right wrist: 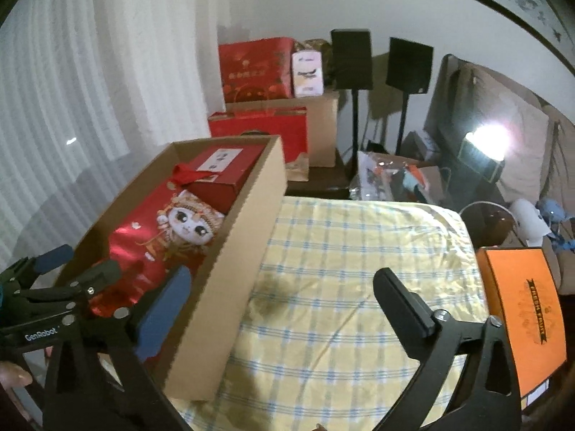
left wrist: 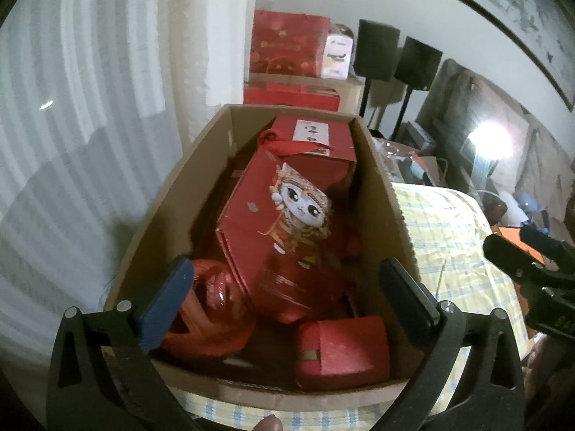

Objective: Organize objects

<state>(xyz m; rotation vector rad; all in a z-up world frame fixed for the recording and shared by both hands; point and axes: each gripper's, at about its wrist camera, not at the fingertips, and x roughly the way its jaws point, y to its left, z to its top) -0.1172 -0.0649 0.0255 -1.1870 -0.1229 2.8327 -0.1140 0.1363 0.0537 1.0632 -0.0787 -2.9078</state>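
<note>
An open cardboard box (left wrist: 381, 194) stands on a bed and holds red gift packages. A long red box with a cartoon figure (left wrist: 276, 222) lies slanted across it. Behind that is a red box with a white label (left wrist: 316, 140), and at the near end a small red box (left wrist: 341, 352) and a shiny red bundle (left wrist: 212, 301). My left gripper (left wrist: 287, 298) is open above the near end, touching nothing. My right gripper (right wrist: 284, 305) is open too, astride the cardboard box's (right wrist: 230, 269) right wall with nothing held. The left gripper (right wrist: 81, 264) shows at the left edge of the right wrist view.
A yellow checked sheet (right wrist: 359, 269) covers the bed right of the box. An orange box (right wrist: 524, 319) lies at the far right. Red gift bags (right wrist: 255, 68) and two black speakers on stands (right wrist: 352, 57) stand against the wall; a white curtain (right wrist: 90, 89) hangs left.
</note>
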